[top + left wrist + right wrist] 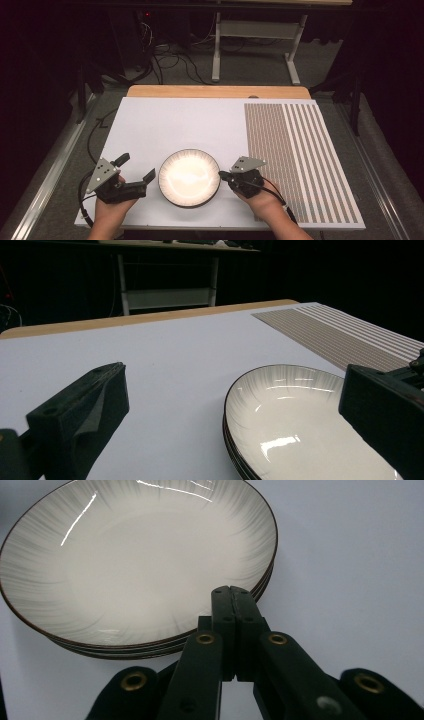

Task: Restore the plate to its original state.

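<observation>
A stack of shallow white plates [189, 177] with dark rims sits near the front middle of the white board [165, 125]. My left gripper [136, 167] rests on the board just left of the stack, open, with nothing between its jaws. In the left gripper view the plates [295, 425] lie ahead to the right, partly behind the right jaw, and the left gripper [235, 405] stands wide. My right gripper [221, 174] is shut, its tips at the stack's right rim. In the right gripper view the right gripper [231, 592] is pressed together over the plates' [135, 565] near edge.
A brown-and-white striped mat [300, 150] covers the board's right side. The wooden table edge [215, 91] shows behind the board. Beyond it, a metal table frame [216, 50] and cables [170, 62] stand on the dark floor.
</observation>
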A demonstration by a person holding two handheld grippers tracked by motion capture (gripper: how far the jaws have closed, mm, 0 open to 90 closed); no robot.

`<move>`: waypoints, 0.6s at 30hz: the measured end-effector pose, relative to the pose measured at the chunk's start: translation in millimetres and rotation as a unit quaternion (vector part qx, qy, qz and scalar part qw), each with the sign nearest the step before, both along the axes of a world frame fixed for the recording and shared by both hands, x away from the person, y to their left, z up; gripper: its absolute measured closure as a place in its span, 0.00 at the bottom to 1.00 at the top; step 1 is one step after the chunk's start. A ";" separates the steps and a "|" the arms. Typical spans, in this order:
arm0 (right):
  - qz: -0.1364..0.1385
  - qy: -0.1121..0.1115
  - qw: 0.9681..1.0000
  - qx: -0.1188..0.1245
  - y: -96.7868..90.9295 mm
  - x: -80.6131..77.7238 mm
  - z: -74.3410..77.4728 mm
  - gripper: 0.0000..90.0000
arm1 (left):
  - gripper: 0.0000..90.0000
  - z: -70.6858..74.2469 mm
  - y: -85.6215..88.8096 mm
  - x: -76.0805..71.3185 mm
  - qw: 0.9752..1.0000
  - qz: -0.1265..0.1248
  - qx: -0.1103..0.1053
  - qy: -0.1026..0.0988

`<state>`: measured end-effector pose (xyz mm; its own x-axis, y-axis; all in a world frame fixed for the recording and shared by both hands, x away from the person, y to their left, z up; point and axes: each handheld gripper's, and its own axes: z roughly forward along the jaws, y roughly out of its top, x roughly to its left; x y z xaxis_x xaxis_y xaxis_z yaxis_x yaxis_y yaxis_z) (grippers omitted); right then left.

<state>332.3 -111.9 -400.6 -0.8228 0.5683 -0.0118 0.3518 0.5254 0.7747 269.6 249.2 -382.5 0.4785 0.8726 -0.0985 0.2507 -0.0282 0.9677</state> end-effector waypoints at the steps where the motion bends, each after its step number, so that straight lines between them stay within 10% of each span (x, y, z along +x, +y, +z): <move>1: 0.000 -0.002 1.000 -0.001 0.2 -0.6 -0.5 1.00 | 0.00 -0.2 -0.6 0.2 1.000 -0.001 0.001 0.000; 18: -0.002 -0.007 1.000 -0.003 -2.3 -3.3 2.7 1.00 | 0.01 -0.4 -0.4 0.2 1.000 -0.003 0.001 0.000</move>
<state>329.0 -114.2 -397.9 -0.8206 0.5708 -0.0272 0.3422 0.5291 0.7765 269.8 248.8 -383.0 0.4840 0.8698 -0.0960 0.2507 -0.0326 0.9675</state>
